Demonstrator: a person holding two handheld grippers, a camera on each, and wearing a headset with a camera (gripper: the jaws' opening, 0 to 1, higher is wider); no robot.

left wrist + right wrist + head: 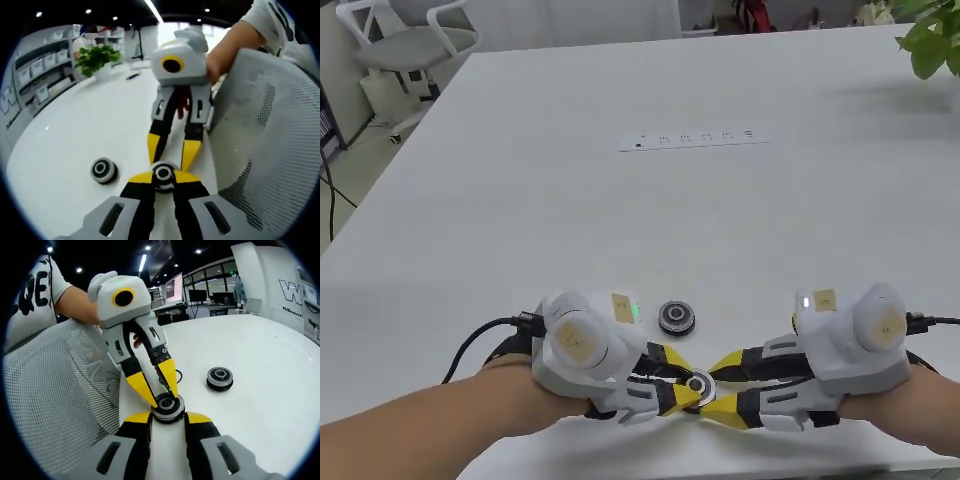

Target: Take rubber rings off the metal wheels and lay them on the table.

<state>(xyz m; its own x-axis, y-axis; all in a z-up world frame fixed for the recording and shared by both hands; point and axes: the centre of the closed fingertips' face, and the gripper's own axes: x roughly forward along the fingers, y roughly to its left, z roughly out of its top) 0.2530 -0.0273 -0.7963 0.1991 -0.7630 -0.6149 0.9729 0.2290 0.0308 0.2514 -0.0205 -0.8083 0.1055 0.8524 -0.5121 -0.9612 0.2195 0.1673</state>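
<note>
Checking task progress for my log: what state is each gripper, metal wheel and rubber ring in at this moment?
Far round metal wheel: lying flat on the white table, untouched, black rubber ring on.
Near round metal wheel: pinched from both sides, its ring apparently not yet off.
Left white-and-yellow gripper: shut on the near wheel.
Right white-and-yellow gripper: shut on the same wheel.

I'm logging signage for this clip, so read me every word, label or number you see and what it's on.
"W": large dark letter on the white wall panel; smaller lines beneath are blurred.
White T-shirt: big dark letters, cut off, unreadable.
Flat white strip on the white table: tiny marks, too small to read.
</note>
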